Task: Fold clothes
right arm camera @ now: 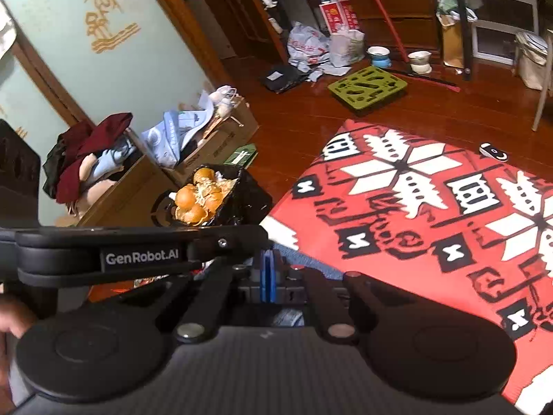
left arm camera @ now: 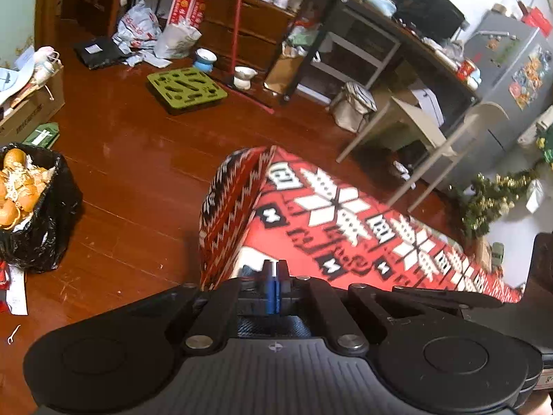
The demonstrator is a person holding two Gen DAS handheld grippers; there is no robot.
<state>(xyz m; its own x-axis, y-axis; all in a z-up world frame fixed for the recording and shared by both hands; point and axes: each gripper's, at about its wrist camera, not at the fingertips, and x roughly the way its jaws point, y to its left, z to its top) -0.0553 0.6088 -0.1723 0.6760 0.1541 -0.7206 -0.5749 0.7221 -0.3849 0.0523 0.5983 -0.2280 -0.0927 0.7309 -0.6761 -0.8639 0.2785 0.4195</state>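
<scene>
A table under a red, white and black patterned cloth fills the right of both views. A blue denim garment lies at its near corner and passes under both tools; a strip of the garment also shows in the left wrist view. My left gripper hangs over the table corner with its blue pads together, and I see no cloth between them. My right gripper points down at the denim, its pads a narrow slit apart with nothing visible in the slit. A black labelled bar of the other tool crosses just left of it.
A black bin bag of orange peels stands on the wooden floor left of the table. Cardboard boxes with clothes stand by the wall. A green tray, a chair and a small black-and-white object on the cloth are also in view.
</scene>
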